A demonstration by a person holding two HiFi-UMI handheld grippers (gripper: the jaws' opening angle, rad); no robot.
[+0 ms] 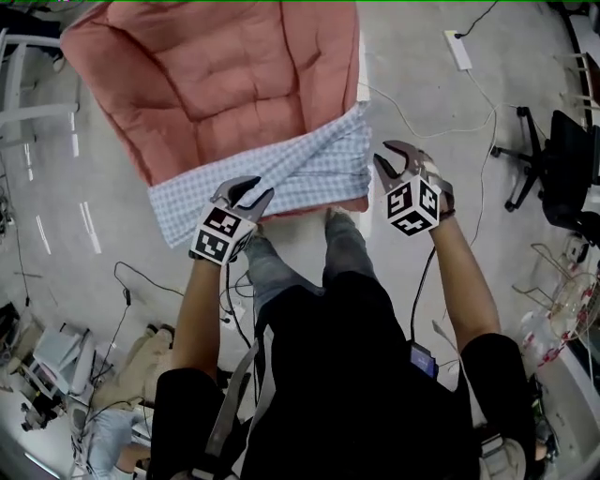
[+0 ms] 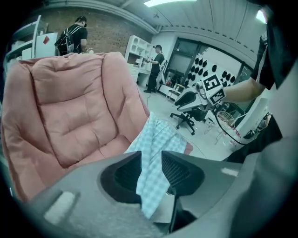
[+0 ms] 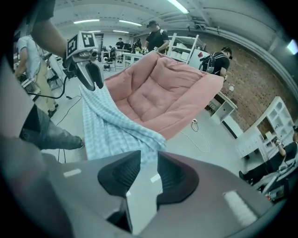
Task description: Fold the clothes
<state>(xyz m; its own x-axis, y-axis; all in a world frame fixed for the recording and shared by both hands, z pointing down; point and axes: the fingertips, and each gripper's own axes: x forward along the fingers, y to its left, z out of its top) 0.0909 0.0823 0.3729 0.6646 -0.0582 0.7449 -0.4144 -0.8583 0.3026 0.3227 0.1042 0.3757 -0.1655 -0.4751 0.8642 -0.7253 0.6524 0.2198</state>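
Left gripper (image 2: 151, 155), right gripper (image 3: 149, 155): we have both jaws clamped on checked cloth (image 1: 309, 169), spread along pink cushion's (image 1: 216, 75) lower edge.

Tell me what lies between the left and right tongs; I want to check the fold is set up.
The checked cloth spans that stretch, over the pink cushion's front edge, shown in the head view.

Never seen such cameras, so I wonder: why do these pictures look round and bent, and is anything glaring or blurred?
Left gripper view: fisheye, dark round border, ceiling light glaring, pink cushion sharp. Right gripper view: same bending, brick wall curving. Head view: evenly lit, streaky reflections on the floor.
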